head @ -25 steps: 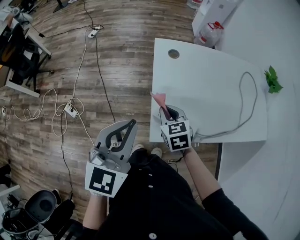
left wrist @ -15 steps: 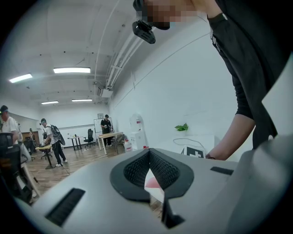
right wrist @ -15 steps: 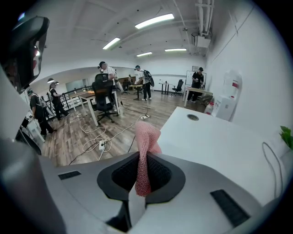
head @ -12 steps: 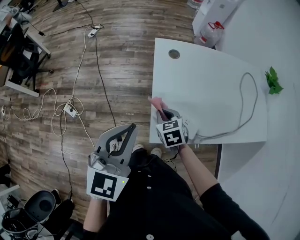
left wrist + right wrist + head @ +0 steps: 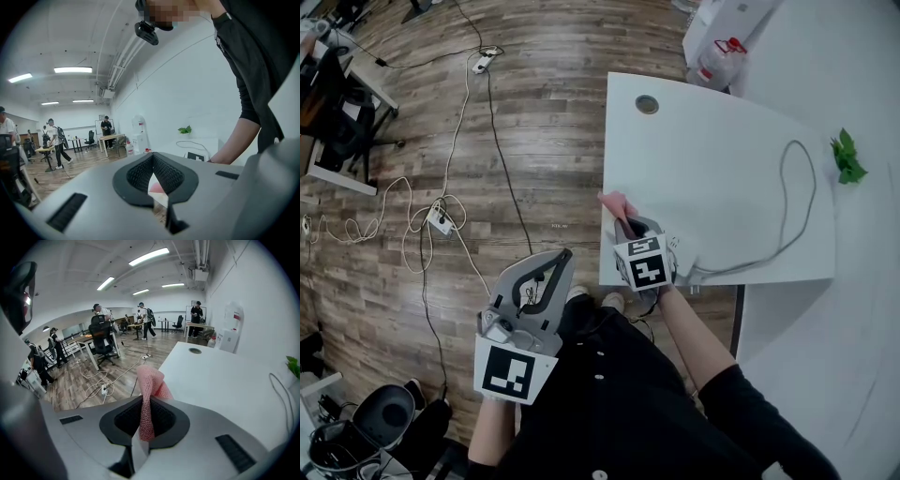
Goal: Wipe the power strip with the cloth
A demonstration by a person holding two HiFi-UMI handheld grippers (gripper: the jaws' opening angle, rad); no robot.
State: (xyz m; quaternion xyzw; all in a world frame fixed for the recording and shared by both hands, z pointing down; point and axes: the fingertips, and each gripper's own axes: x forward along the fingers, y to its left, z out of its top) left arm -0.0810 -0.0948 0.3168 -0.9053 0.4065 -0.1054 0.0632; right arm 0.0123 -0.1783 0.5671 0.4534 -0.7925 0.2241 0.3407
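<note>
So, in the head view the right gripper (image 5: 628, 228) is held at the near edge of the white table (image 5: 722, 150), with the pink cloth (image 5: 617, 201) poking out of its tip. The power strip (image 5: 674, 246) is mostly hidden just beside that gripper, and its grey cable (image 5: 794, 211) is looped across the table. The left gripper (image 5: 562, 257) is held off over the wood floor (image 5: 534, 112). In the left gripper view the jaws are seen pressed together with nothing pinched. In the right gripper view the cloth is clamped between the jaws, standing upright.
</note>
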